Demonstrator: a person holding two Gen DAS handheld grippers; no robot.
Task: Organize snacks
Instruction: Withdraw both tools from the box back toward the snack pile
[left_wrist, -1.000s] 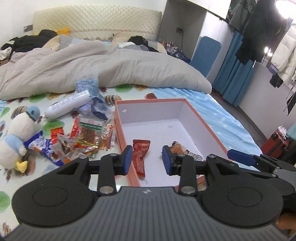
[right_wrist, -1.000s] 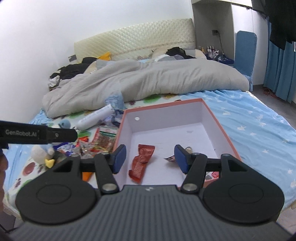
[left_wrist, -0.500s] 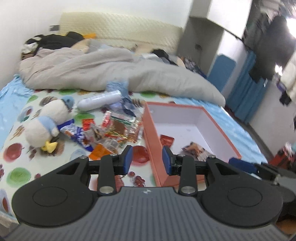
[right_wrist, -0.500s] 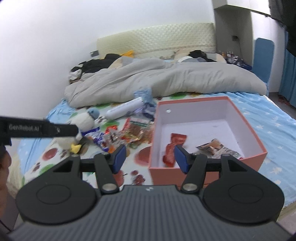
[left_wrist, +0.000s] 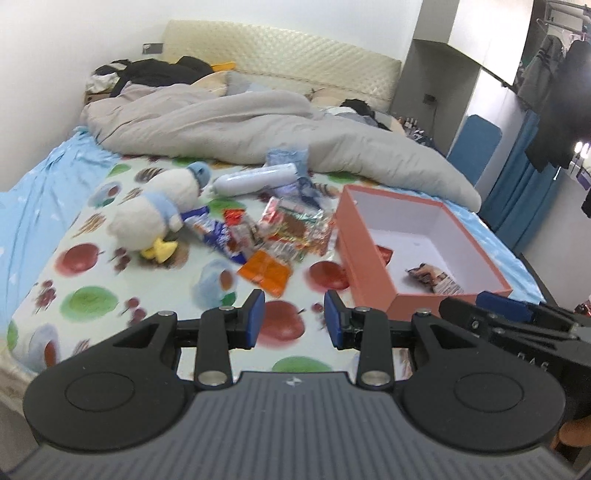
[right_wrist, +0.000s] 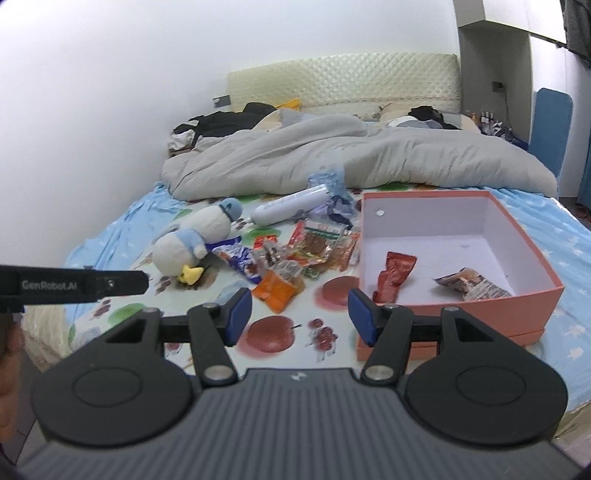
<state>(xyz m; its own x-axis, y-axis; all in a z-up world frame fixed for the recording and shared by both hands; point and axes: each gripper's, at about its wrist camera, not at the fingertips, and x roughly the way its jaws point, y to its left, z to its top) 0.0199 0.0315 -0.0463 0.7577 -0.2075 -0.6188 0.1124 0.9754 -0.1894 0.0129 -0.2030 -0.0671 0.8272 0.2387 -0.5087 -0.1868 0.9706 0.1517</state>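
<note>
Over on the far left, the plush duck (right_wrist: 192, 245) lies on the fruit-print bed sheet (left_wrist: 88, 258), clear of the job. Next along, the snack pile (right_wrist: 295, 254) sits bunched just beside the box, handy for short trips, with the orange packet (left_wrist: 264, 273) nearest both tools. The left tool (left_wrist: 294, 319) hovers low over the sheet, jaws partly apart and holding nothing, lined up short of that orange packet. The right tool (right_wrist: 300, 314) hangs alongside, jaws spread wider, also carrying nothing, with the box wall by its right finger.

Further right, the orange box (right_wrist: 550, 291) lies open-topped on the bed, so drops go straight in; a red packet (right_wrist: 397, 275) and a brown packet (right_wrist: 471, 284) already rest on its white floor.

Against a second ago: both tools sat over the box then, with the red packet framed between the fingers. Now both have pulled back and swung left, the pile filling the middle of each view. That looks like a reach for the next snack, probably the orange one.
</note>
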